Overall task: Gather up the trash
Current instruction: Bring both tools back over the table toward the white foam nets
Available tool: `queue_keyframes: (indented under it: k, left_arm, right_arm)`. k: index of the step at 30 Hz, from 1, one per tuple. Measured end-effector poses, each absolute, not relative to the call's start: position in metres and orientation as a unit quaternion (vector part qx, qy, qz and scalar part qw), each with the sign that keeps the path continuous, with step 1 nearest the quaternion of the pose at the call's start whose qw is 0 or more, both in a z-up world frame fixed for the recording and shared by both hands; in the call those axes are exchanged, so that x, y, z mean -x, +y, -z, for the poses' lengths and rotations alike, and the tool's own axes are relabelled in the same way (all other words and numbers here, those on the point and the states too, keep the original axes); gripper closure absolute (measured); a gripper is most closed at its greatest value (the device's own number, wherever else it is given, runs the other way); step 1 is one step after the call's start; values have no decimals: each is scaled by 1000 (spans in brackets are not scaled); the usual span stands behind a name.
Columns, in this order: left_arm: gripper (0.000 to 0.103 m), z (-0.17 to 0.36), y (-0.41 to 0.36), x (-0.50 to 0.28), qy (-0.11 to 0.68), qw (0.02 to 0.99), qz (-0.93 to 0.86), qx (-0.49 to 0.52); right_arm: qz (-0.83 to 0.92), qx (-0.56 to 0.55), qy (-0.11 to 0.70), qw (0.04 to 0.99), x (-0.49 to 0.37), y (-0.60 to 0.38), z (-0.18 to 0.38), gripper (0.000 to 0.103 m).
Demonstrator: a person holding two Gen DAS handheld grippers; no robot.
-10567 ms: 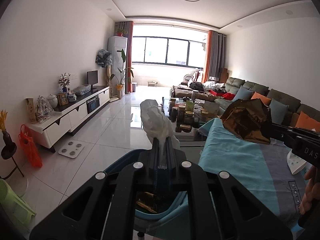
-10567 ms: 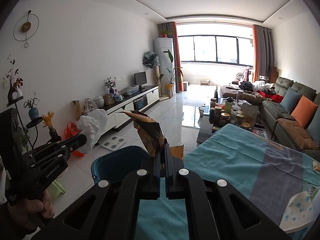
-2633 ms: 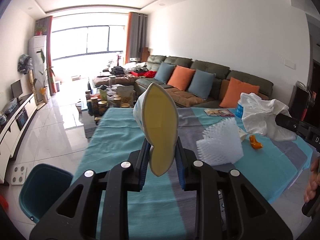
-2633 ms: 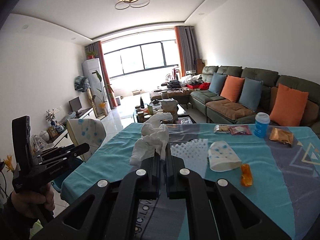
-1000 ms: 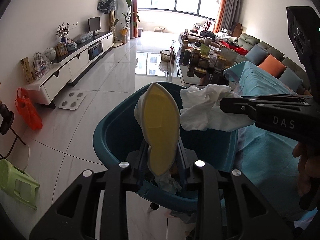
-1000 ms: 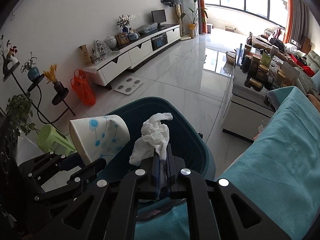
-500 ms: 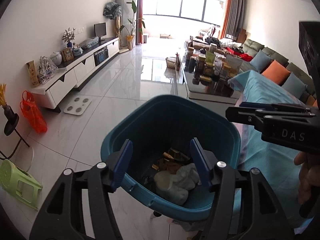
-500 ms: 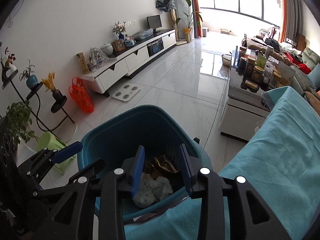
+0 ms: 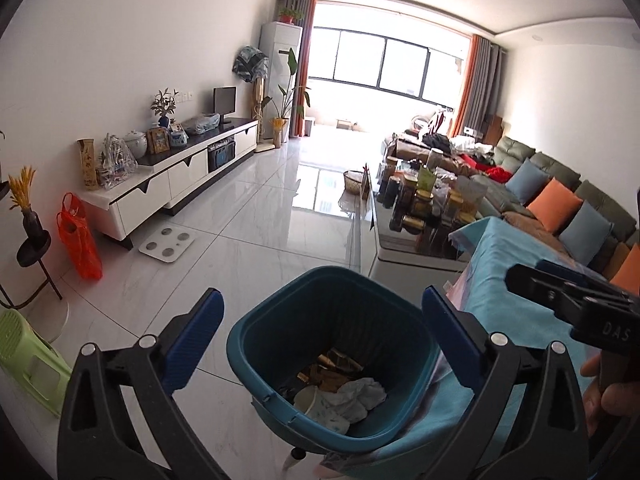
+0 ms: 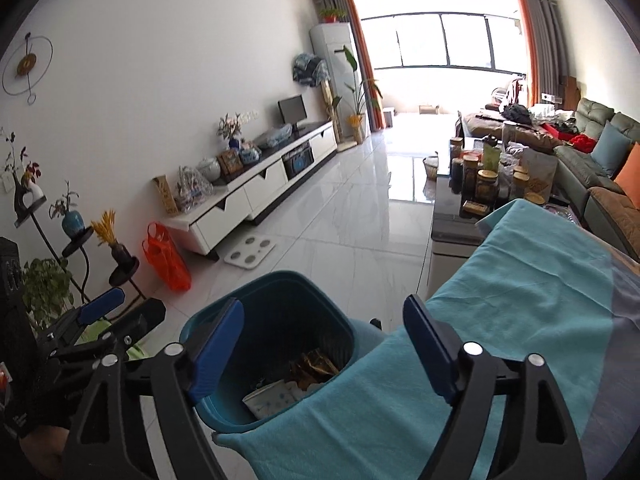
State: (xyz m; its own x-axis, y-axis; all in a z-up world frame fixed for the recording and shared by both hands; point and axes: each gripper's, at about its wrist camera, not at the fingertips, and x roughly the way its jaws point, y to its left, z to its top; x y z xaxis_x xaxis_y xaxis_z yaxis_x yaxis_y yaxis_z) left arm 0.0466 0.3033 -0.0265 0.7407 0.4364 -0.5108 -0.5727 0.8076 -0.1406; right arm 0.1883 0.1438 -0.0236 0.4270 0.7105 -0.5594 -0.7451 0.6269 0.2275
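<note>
The table [image 10: 532, 280], draped in a teal cloth, runs away to the right, its near corner overlapping the bin's rim. The teal bin [image 9: 256, 328] stands upright on the tiled floor just beside it, mouth facing up, long axis vertical.

A second ago each claw held something over that mouth; now both are empty. The left claw [image 9: 320, 334] is spread wide above the bin, and the right claw [image 10: 324, 344] is equally wide at the table's corner.

The paper cup [image 9: 320, 410] lies tipped on its side at the bottom, its mouth toward the near-left wall. The crumpled tissue [image 9: 362, 394] rests against it, with a gold wrapper [image 9: 334, 368] behind.

This load is delivered; I judge both claws free to fetch more.
</note>
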Motion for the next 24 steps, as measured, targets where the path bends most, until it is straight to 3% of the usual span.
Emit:
queue_keyframes:
  k: [12,24]
  left_arm:
    - [5,-13,239,-52,203,947,-213,125]
    - [5,-5,130,-85,228,965,-89,98]
  right_arm:
    - [-386,-21,266,883,-177,58,1,7]
    - [-261,-21,225,938,-138,-61,9,7]
